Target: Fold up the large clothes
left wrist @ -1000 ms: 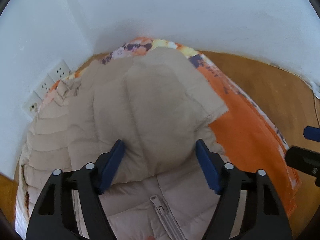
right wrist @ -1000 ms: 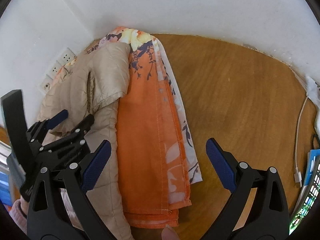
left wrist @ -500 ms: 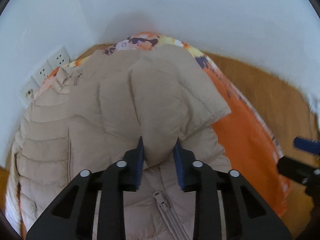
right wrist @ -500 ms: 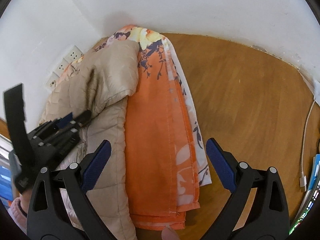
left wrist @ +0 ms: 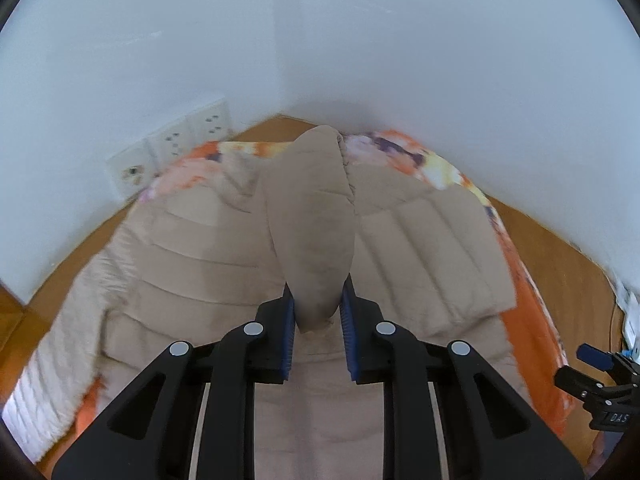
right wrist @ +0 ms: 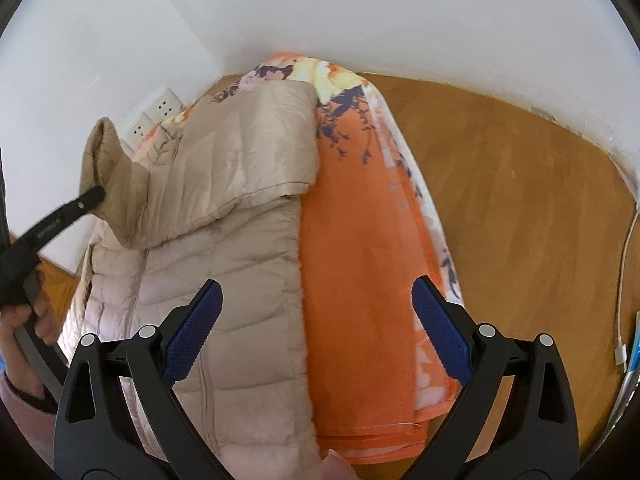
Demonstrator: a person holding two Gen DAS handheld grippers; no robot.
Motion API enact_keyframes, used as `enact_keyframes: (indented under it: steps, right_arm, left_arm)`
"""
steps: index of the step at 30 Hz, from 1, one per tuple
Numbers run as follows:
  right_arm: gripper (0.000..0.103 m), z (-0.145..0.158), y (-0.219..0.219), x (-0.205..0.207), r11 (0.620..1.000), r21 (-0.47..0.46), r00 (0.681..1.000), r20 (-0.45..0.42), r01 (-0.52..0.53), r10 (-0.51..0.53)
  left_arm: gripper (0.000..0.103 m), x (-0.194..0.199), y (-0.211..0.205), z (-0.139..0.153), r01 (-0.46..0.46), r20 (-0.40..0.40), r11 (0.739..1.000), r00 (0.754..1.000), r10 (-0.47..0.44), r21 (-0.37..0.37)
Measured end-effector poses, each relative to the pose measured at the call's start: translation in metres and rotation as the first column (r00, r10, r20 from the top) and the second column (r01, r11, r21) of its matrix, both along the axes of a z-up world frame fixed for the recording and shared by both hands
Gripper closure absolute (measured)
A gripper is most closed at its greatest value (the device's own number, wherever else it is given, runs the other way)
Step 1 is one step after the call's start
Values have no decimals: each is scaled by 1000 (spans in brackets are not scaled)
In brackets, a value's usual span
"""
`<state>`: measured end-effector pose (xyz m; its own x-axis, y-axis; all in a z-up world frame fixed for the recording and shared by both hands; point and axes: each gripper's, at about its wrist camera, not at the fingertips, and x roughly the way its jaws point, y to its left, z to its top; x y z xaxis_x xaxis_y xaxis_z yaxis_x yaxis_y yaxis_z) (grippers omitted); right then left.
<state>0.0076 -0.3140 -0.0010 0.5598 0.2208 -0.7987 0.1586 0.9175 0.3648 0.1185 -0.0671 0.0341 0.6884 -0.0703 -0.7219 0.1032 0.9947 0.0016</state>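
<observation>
Sleeve (left wrist: 316, 232) is being clamped by closing left gripper (left wrist: 318, 320), right gripper (right wrist: 316, 332) held apart; fold across jacket (right wrist: 224, 208) is needed next.

A wooden table (right wrist: 520, 208) fills the corner, and an orange floral cloth (right wrist: 372, 264) lies folded flat on it. The beige puffer jacket (right wrist: 240, 216) rests on that cloth. At the right edge, a white cable (right wrist: 625, 280) trails on bare wood.
</observation>
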Motion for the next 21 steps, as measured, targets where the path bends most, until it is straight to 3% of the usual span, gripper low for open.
enact_keyframes:
  steps: [8, 16, 21]
  right_arm:
    - [8, 17, 39, 24, 994, -88, 997, 24, -71, 74]
    - [8, 24, 79, 63, 977, -177, 991, 33, -120, 128]
    - [8, 18, 101, 94, 972, -190, 989, 38, -136, 146]
  left_arm:
    - [82, 20, 65, -11, -66, -36, 997, 997, 64, -39]
    - [82, 34, 105, -37, -92, -67, 996, 993, 93, 16]
    - [81, 43, 126, -56, -104, -107, 995, 989, 103, -5]
